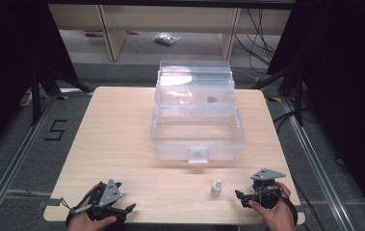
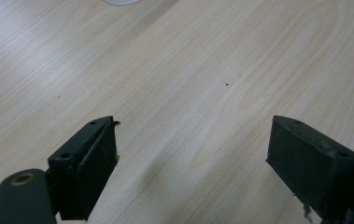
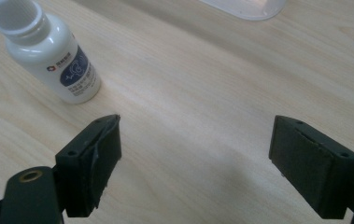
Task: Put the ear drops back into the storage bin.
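A: Where do the two tools sit?

B: Both are low at the near edge of the surface [image 1: 122, 125]. The left tool [image 1: 131, 208] is at the near left corner, held in the left hand [image 1: 86, 219], with its grey plate [image 1: 109, 191] on top. The right tool [image 1: 238, 195] is at the near right, held in the right hand [image 1: 276, 211], pointing toward the left.

A: Are they holding anything?

B: No. In the left gripper view the left tool [image 2: 193, 154] has its jaws spread wide with bare wood between them. In the right gripper view the right tool [image 3: 195, 154] is spread just as wide, also over bare wood.

A: And the bottle?

B: A small white bottle [image 1: 216, 187] stands upright on the surface, just beside the right tool's tips and to their left in the high view. In the right gripper view the bottle [image 3: 48, 56] is ahead of the left jaw and apart from it, outside the gap. It has a dark blue label with small print that is too fine to read.

A: What else is on the surface?

B: A clear plastic box [image 1: 197, 130] stands at the middle toward the far edge, its lid [image 1: 194, 79] raised up behind it. A latch [image 1: 198, 155] hangs on its near wall. A small dark item [image 1: 211, 100] shows through the plastic near the back; I cannot tell what it is. The box is well apart from both tools and the bottle.
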Demonstrator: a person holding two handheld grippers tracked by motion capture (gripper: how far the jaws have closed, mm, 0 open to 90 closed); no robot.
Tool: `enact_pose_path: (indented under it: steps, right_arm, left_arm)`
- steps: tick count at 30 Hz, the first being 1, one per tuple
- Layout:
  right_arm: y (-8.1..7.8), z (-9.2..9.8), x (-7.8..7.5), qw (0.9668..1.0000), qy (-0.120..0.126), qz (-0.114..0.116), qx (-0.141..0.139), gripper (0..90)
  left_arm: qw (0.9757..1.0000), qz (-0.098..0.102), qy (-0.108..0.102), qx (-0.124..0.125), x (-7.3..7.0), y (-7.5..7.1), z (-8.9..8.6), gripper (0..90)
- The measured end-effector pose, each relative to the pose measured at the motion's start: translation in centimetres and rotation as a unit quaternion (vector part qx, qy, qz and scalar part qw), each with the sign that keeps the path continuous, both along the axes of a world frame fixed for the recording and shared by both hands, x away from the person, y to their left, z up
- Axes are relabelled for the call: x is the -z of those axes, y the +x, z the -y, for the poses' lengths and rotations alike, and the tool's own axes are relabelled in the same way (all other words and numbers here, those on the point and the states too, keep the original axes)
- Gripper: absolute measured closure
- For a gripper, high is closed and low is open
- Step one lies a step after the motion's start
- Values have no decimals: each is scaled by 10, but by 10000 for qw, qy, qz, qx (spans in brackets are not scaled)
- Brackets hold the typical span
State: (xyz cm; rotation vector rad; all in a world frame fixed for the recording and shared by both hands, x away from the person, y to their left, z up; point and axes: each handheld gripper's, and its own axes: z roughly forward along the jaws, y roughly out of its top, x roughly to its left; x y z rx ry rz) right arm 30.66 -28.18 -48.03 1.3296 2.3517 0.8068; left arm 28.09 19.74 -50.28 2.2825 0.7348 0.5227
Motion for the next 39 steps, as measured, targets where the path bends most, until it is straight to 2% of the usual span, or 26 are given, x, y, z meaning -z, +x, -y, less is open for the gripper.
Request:
enact_pose_path:
  steps: [3, 4, 7, 9, 12, 15, 17, 18, 19, 20, 21, 23, 24, 27, 30, 31, 32, 33, 34, 36, 38, 39]
  right_arm:
    - [-1, -1, -2, 10000, 5, -64, -47, 175]
    - [-1, -2, -3, 10000, 9, -86, -45, 176]
    - [-1, -3, -5, 9998, -91, -34, -191, 181]
    - [-2, -5, -7, 9997, -44, -117, -200, 184]
    - [-1, -5, -7, 9993, -120, -101, -344, 187]
    - [-1, -6, -7, 9992, -131, -84, -380, 188]
    - [-2, -8, -8, 9991, -127, -180, -358, 194]
    - [-1, -7, -7, 9989, -155, -114, -425, 194]
    - [-3, -9, -8, 9990, -126, -223, -370, 194]
    - [-3, -9, -8, 9989, -124, -227, -388, 195]
    - [-3, -9, -8, 9988, -128, -233, -408, 195]
    - [-3, -10, -8, 9989, -124, -239, -388, 195]
    - [-3, -11, -9, 9986, -164, -196, -465, 195]
    - [-4, -12, -10, 9984, -154, -223, -492, 195]
    - [-6, -16, -11, 9985, -106, -345, -420, 197]
    - [-5, -16, -9, 9984, -143, -203, -514, 197]
    - [-6, -17, -11, 9981, -153, -316, -507, 198]
    - [-6, -17, -11, 9977, -174, -296, -581, 198]
    - [-7, -19, -13, 9977, -165, -350, -551, 200]
    - [-8, -22, -12, 9976, -121, -314, -606, 202]
    - [-9, -24, -14, 9966, -222, -325, -722, 208]
    - [-9, -26, -15, 9966, -179, -318, -732, 210]
  left_arm:
    - [10000, -4, -19, 4, 0, 0, 0, 155]
    - [9999, -4, -97, -31, 1, 0, 1, 155]
    - [10000, -5, -92, -34, 1, 0, 1, 155]
    - [9999, -8, -99, -32, 1, 0, 1, 154]
    - [10000, -6, -93, -35, 1, 0, 1, 154]
    - [10000, -9, -95, -29, 1, 0, 1, 155]
    - [10000, -9, -91, -30, 1, 0, 1, 154]
    - [10000, -5, -88, -32, 1, 0, 1, 154]
    - [10000, -7, -91, -32, 1, 0, 1, 154]
    - [10000, -6, -27, -3, 0, 0, 0, 154]
    - [10000, -7, -91, -32, 1, 0, 1, 154]
    - [10000, -7, -87, -32, 1, 0, 1, 154]
    - [10000, -4, -2, 1, 0, 0, 0, 154]
    - [10000, -3, -4, 0, 0, 0, 0, 154]
    - [10000, 0, -2, 1, 0, 0, 0, 154]
    - [10000, -2, -1, 1, 0, 0, 0, 154]
    - [10000, -2, 0, 0, 0, 0, 0, 154]
    - [10000, 1, -10, -3, 0, 0, 0, 154]
    - [9999, -4, -111, -37, 1, -1, 1, 154]
    - [9999, -9, -102, -37, 1, -1, 1, 154]
    - [10000, -5, -25, -5, 0, 0, 0, 154]
    - [9999, -55, -80, -67, 1, -1, 0, 154]
